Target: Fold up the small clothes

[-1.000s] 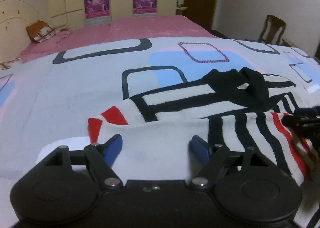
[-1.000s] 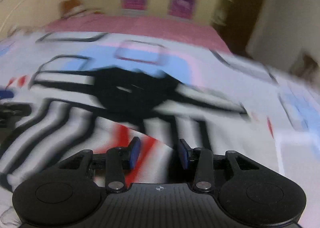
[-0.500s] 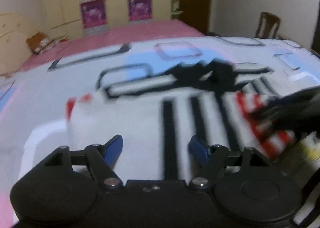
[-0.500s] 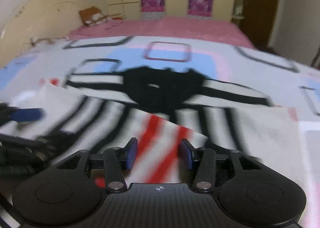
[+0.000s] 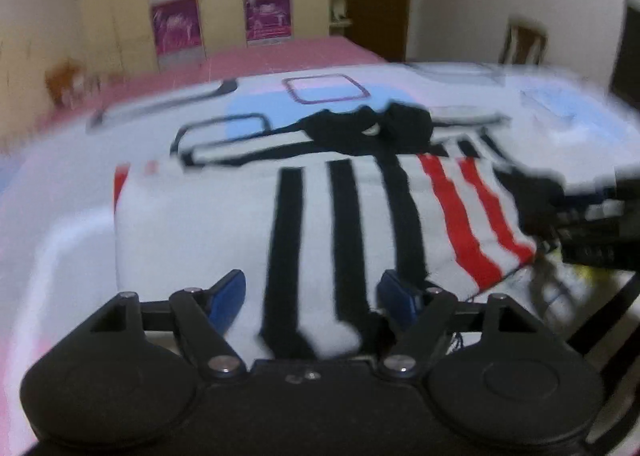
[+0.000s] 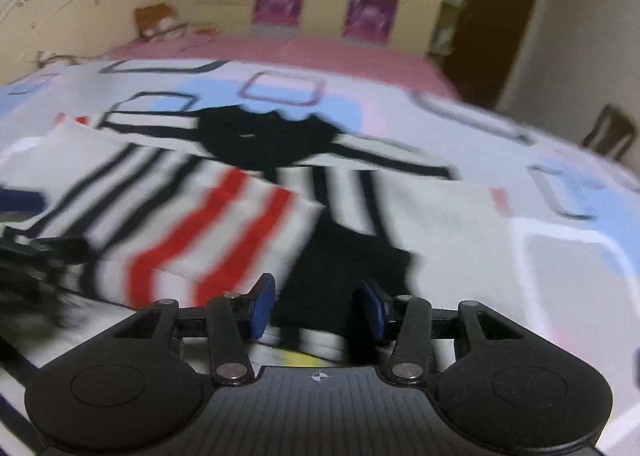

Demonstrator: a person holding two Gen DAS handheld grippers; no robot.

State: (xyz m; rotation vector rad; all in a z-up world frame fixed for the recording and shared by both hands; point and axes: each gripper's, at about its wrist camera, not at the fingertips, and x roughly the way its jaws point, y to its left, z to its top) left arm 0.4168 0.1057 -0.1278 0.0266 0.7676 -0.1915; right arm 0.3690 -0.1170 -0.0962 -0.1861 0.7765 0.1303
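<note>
A small white sweater (image 5: 192, 224) with black and red stripes and a black collar (image 5: 360, 128) lies flat on the bed. Its near hem reaches between the fingers of my left gripper (image 5: 310, 288), which stands open and wide over the black stripes; the pads do not press the cloth. My right gripper (image 6: 316, 292) is half open at the near hem, over a black patch of the sweater (image 6: 440, 224), just right of the red-striped flap (image 6: 224, 232). Each gripper shows blurred at the other view's edge: right gripper (image 5: 592, 216), left gripper (image 6: 24, 216).
The bed sheet (image 5: 72, 216) is pale with blue patches and dark rectangle outlines. A pink cover (image 6: 280, 52) lies at the far end. A wooden chair (image 6: 608, 132) stands to the right. Cupboard doors with purple posters (image 6: 280, 0) and a dark doorway are behind.
Both grippers slid to the right over the sweater. The left went from the white sleeve to the black stripes; the right went from the red stripes to the black patch. Jaw widths look unchanged.
</note>
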